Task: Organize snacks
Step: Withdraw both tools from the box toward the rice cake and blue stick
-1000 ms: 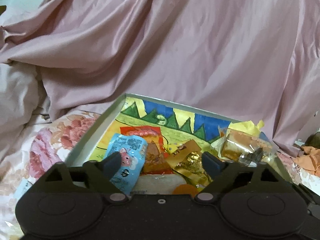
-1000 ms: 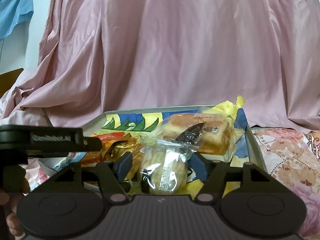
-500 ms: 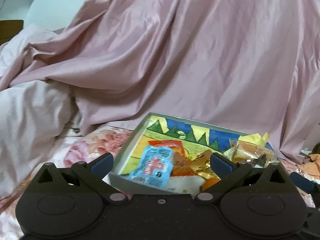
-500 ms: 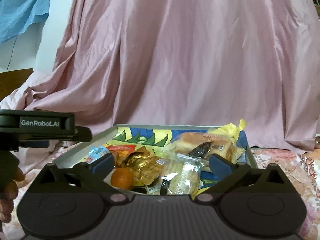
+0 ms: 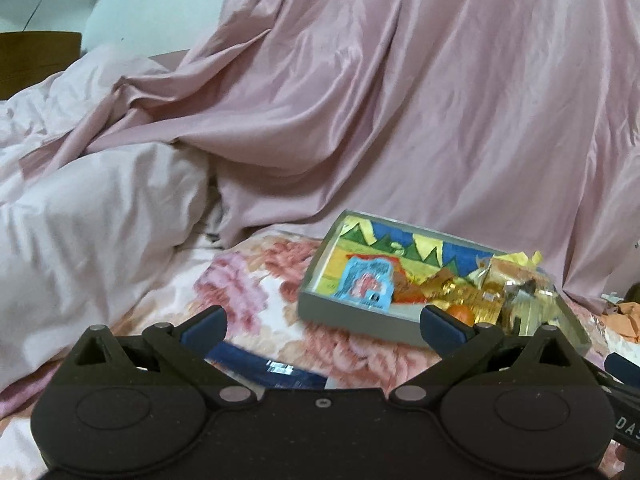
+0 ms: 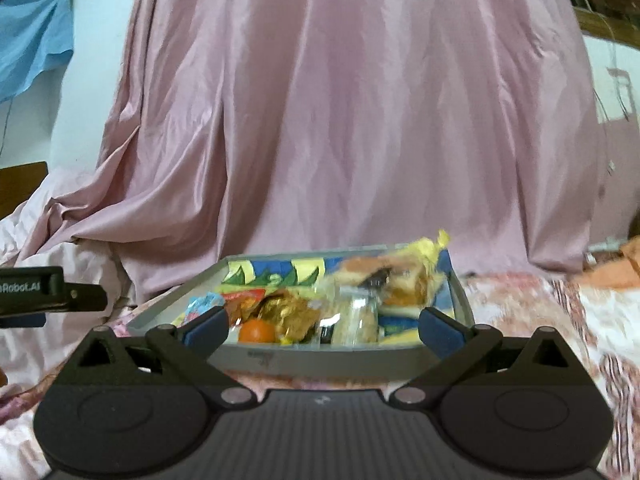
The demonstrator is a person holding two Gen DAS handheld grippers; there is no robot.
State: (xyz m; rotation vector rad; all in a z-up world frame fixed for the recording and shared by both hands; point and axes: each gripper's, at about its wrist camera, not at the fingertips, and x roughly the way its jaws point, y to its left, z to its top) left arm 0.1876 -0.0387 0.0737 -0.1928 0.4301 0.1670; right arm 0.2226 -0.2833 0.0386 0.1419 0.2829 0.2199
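Resting on a flowered bedspread (image 5: 256, 292), one shallow grey box (image 6: 320, 360) is seen in both wrist views, its inner floor printed with green, blue and yellow shapes. All the snacks are gathered inside this single box. One light blue packet (image 5: 366, 284) lies at its left end, with one red-orange wrapper (image 6: 244, 298) just beside it. One gold foil packet (image 6: 288, 314) sits near the middle, and one small orange fruit (image 6: 258, 330) is found at the near wall. Two clear-wrapped pastries are counted: one roll (image 6: 356, 314) toward the near side and one larger bun (image 6: 384, 280) at the far right corner, touching a crumpled yellow wrapper (image 6: 434, 246).

Both grippers are held back from the box, on its near side. The left gripper (image 5: 324, 322) is seen with its jaws spread wide and nothing between them; they have just been opening. The right gripper (image 6: 322, 324) is likewise spread wide and empty, its jaws having just been opening too. One dark blue packet (image 5: 264, 368) lies on the bedspread under the left gripper, outside the box. One pink sheet (image 6: 340, 120) is draped behind the box.
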